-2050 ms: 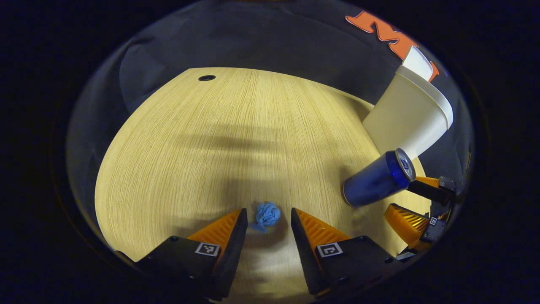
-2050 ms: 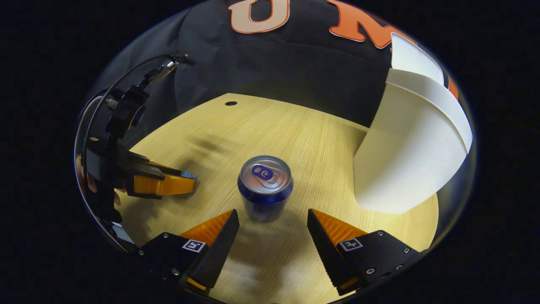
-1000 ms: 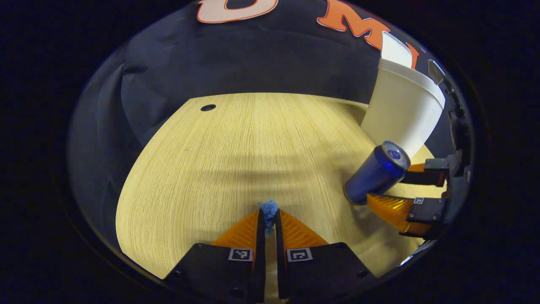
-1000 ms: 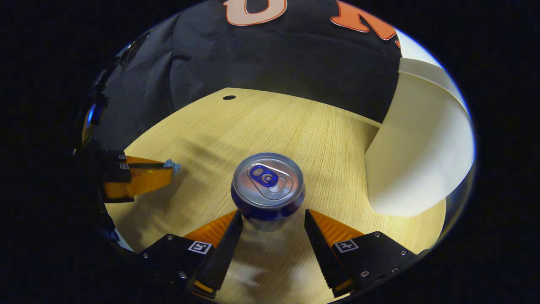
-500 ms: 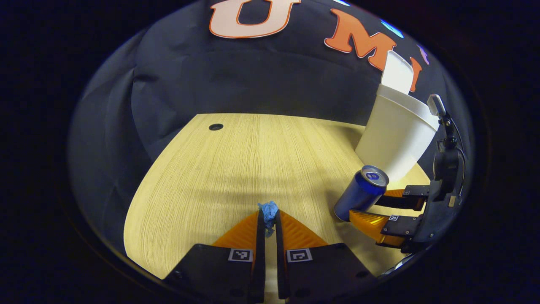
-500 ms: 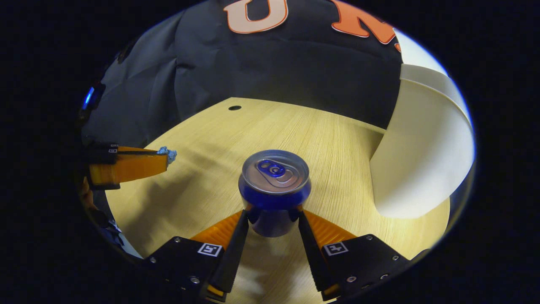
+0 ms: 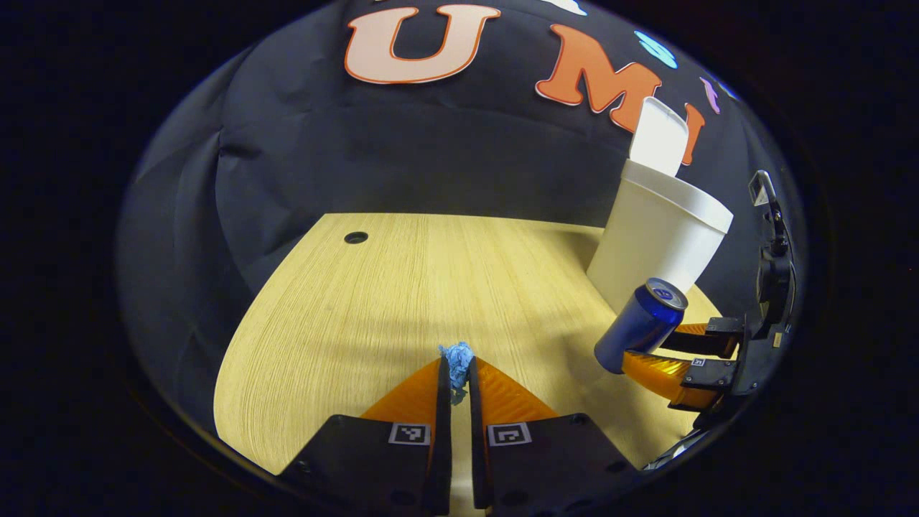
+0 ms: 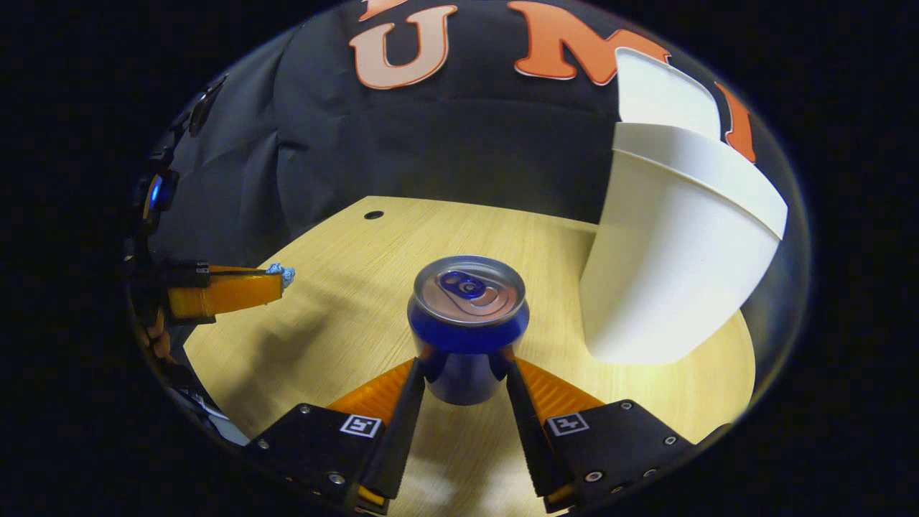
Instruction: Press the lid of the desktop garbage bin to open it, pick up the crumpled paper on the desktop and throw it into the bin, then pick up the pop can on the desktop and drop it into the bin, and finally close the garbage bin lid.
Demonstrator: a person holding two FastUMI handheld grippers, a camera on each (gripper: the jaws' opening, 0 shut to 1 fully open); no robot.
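Two grippers, two loads, one bin. The left gripper (image 7: 457, 373) has its fingers pressed nearly together on the one crumpled paper (image 7: 457, 355), a small blue wad poking out at the tips, held above the wooden desktop (image 7: 402, 287). In the right gripper view that same gripper sits at the left edge with the wad at its tip. The right gripper (image 8: 463, 373) pinches the single blue pop can (image 8: 468, 327) low on its sides, one finger on each flank, silver top and pull tab facing up; the can's base looks clear of the desktop. Just to the can's right stands the white garbage bin (image 8: 668, 266), and its one lid (image 8: 664, 93) is flipped up behind the rim, so the mouth is open. One small round hole (image 7: 355, 237) marks the desktop's far corner.
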